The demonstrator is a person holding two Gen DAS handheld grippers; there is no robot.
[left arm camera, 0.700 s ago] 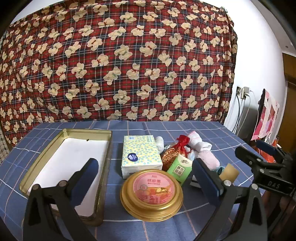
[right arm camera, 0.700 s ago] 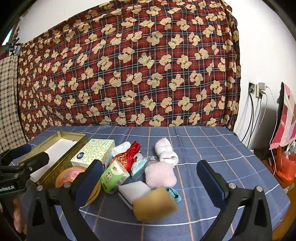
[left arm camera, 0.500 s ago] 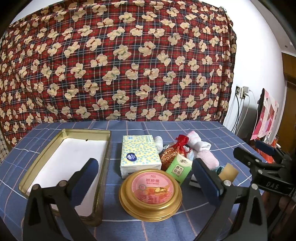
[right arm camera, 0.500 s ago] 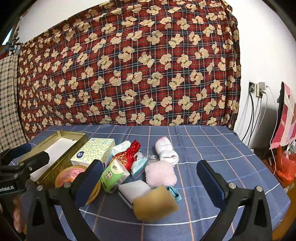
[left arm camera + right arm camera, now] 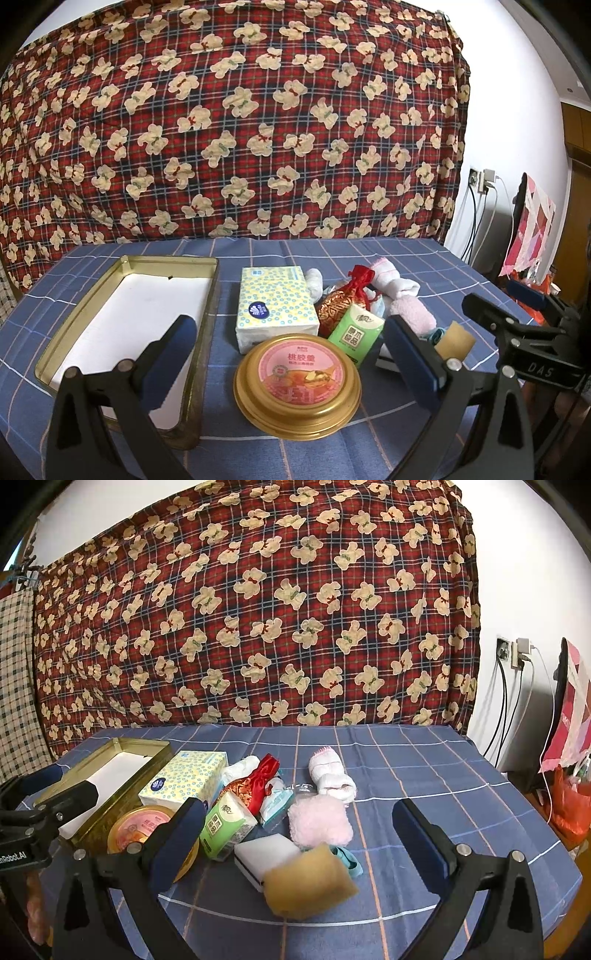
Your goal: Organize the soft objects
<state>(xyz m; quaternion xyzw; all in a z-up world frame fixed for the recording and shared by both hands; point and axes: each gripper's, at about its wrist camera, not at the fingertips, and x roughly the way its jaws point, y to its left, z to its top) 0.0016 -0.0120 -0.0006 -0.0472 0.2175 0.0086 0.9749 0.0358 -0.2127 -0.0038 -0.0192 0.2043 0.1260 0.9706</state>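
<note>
Your left gripper (image 5: 288, 350) hangs over the near edge of the blue checked tablecloth (image 5: 424, 266) with its jaws spread wide and nothing between them. Take the yellow dotted tissue box (image 5: 275, 304) as your anchor. Left of it sits the gold tin tray (image 5: 168, 260), white inside, and your left finger (image 5: 168, 354) overlaps its near right corner in the left wrist view. Just in front of the box is the round gold tin (image 5: 297, 384) with its pink lid, sitting square in the gap of your left claw. To the right of the box the soft pile begins: a white rolled cloth (image 5: 314, 282) touching the box's far right corner, then the red and gold pouch (image 5: 343, 302), with the green tissue pack (image 5: 354, 334) leaning in front of it. Further right, rolled white socks (image 5: 330, 775) lie behind the fluffy pink cloth (image 5: 319, 819), and a small teal wipes packet (image 5: 275, 805) sits between pouch and pink cloth. Nearest you on that side, a white sponge block (image 5: 264, 854) touches the tan sponge (image 5: 308, 882), with a teal scrap (image 5: 349, 858) poking out beside them. Your right gripper (image 5: 295, 830) is open too, gaping wide, holding nothing, both sponges sitting in the gap in its own camera's view. Behind it all hangs the red bear-print blanket (image 5: 258, 609).
</note>
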